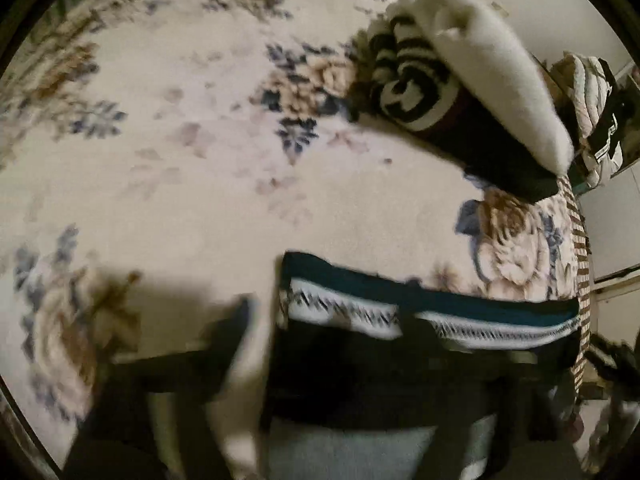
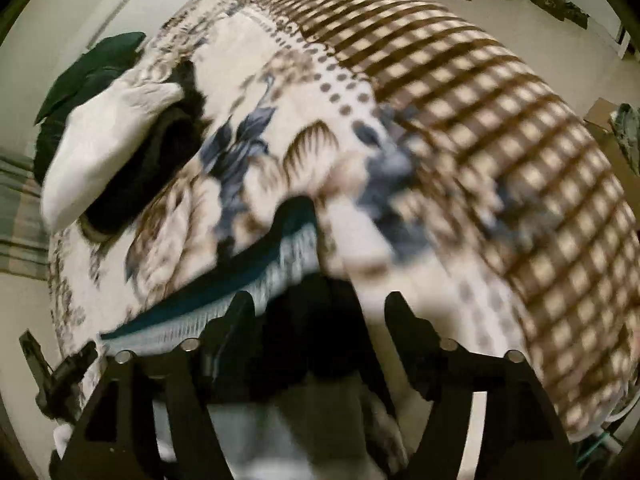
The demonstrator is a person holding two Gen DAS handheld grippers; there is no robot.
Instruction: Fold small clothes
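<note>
Blanket, cream plush with blue and brown flower print [image 1: 192, 168], covers the whole work surface; its brown-and-cream checked border [image 2: 500, 128] runs down one side. Stack of folded clothes, white fleece on top of dark and striped pieces [image 1: 472, 80], sits at the far edge, well apart from the grippers. Small dark knit garment with teal and white zigzag band [image 1: 420, 320] lies flat on the blanket directly under both tools, looks partly folded. Left gripper [image 1: 332, 332] jaws spread wide, nothing pinched. Right gripper [image 2: 320, 312] also spread, straddling the garment's corner, pads not pressing. Knit judged light, soft, floppy, non-slip; best pinched at edge corners, both layers together, else it sags.
</note>
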